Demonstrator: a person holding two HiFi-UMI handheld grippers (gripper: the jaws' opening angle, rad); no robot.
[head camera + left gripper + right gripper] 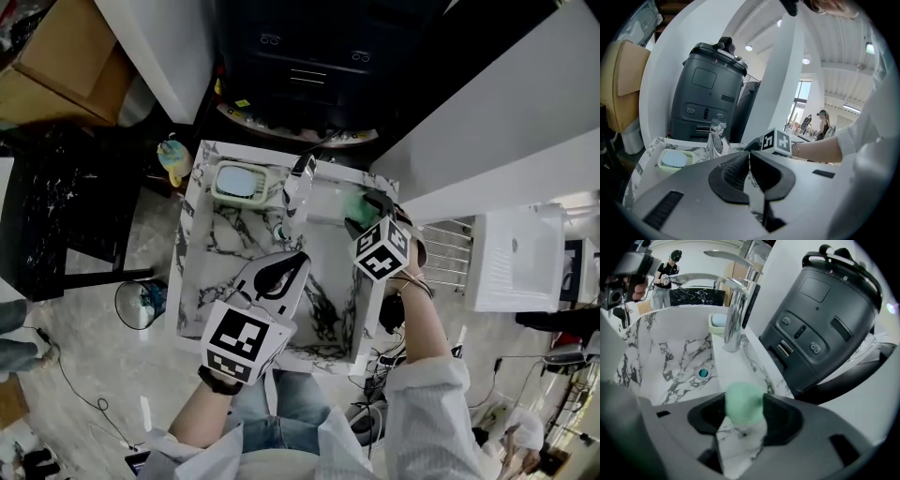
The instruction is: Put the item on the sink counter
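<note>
The right tool (744,404) is clenched on the mint-green item (741,398): both dark pads meet its sides, and it fills the gap between them. The item is at the marbled surface (736,369) behind the basin (670,357), to the right of the faucet (733,319). Whether it already rests there or hangs just above I cannot tell.

It looks like a soft, rounded, light lump, perhaps a sponge or soap, so it should give under pressure and could slip if wet. I judge a hold across its widest middle, as now, to be the safest, with a gentle squeeze only.

The right hand reaches in from the sink's right side with the tool tipped steeply down toward the ledge. Its marker cube (382,251) faces up, and the forearm (422,323) runs back to a pale sleeve.

The left tool (750,161) has its pads together with nothing between them. It points only slightly downward above the front of the basin, well apart from the item.

Further out, a soap dish (239,183) sits left of the faucet, and a dark appliance (825,319) stands just behind the ledge
</note>
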